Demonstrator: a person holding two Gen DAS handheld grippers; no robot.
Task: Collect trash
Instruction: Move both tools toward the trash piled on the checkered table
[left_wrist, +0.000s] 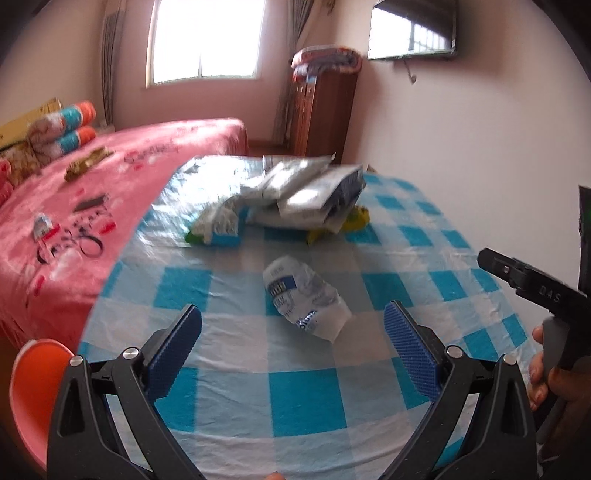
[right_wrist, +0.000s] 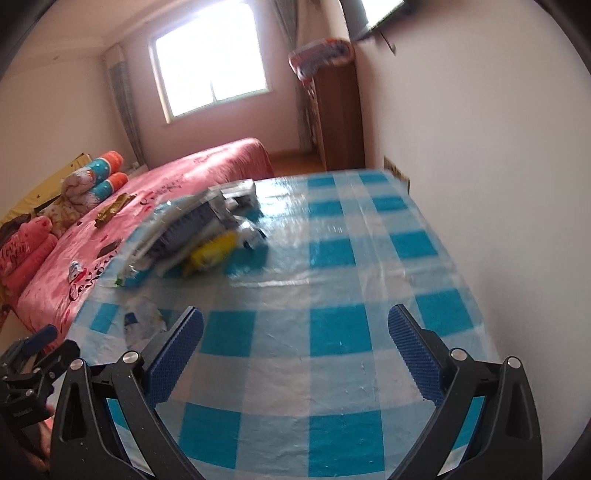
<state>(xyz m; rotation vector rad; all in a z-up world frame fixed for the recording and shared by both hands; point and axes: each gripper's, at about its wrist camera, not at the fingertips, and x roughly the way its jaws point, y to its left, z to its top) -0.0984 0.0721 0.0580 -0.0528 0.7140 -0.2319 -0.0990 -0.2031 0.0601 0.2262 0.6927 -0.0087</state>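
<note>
Left tool (left_wrist: 293, 325): blue ribbed pads spread wide, nothing between them; it hangs low over the tabletop with the crumpled bottle just ahead of the gap.
Right tool (right_wrist: 295, 326): pads likewise wide apart and empty, over bare checked cloth, well to the right of the trash.
Tabletop (left_wrist: 310, 398): covered in a blue-and-white checked plastic cloth, set against a white wall on the right.
Crumpled bottle (left_wrist: 304, 297): squashed clear plastic with a blue-and-white label, lying on its side near the middle of the cloth, apart from the pile. In the right wrist view it shows only as a pale blurred shape (right_wrist: 144, 319) beside the left finger; probably the same item.
Wrapper pile (left_wrist: 295, 197): silvery and white packets heaped at the far end of the tabletop, overlapping one another, with a yellow-green packet (left_wrist: 356, 218) under the right edge. Same pile in the right wrist view (right_wrist: 199, 230), motion-blurred.
Hand (left_wrist: 546, 373): at the right edge of the left wrist view, gripping the black handle of the other tool.
Bed (left_wrist: 92, 206): pink printed cover, just left of the tabletop; a few small scraps lie on it, too blurred to identify.
Orange chair (left_wrist: 35, 387): lower left, beside the tabletop edge.
</note>
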